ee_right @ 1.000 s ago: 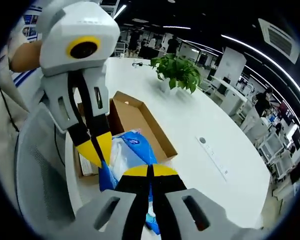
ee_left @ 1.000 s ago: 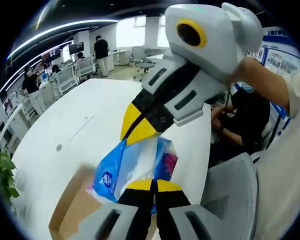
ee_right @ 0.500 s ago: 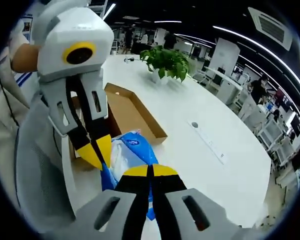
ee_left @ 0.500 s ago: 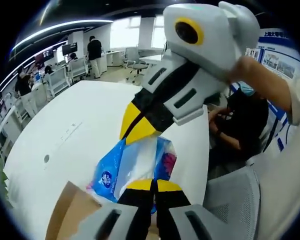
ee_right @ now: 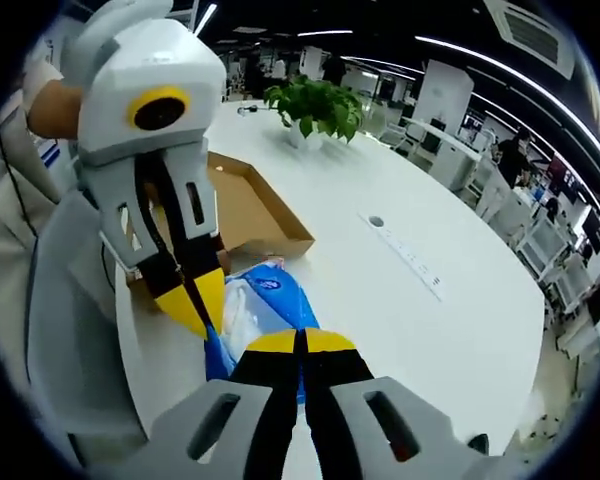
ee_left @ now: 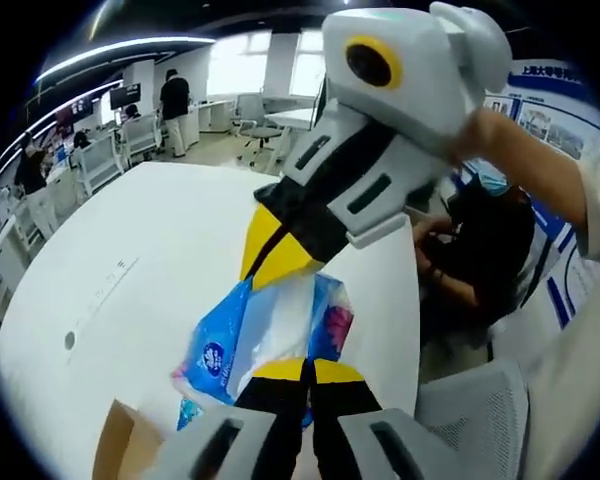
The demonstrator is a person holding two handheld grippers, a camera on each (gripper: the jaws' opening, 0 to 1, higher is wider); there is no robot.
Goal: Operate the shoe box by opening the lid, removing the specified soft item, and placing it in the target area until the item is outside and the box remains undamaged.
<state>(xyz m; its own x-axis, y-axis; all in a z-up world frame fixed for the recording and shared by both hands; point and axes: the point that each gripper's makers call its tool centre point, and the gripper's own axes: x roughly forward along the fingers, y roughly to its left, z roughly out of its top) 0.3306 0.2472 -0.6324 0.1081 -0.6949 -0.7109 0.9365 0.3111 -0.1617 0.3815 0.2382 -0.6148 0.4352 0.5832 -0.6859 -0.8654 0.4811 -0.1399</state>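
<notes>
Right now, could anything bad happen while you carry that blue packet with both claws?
Maybe. The left gripper and right gripper each pinch one end of the soft blue tissue packet, so pulling apart could tear its wrapper. It hangs in the air above the white table, so a loose pinch might drop it near the open cardboard box.

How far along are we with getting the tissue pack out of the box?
Done: the cardboard box lies open on the white table, and the blue tissue pack is out of it. In hand: the left gripper and the right gripper are both shut on the pack, holding it over the table beside the box. Left: setting it down and letting go.
</notes>
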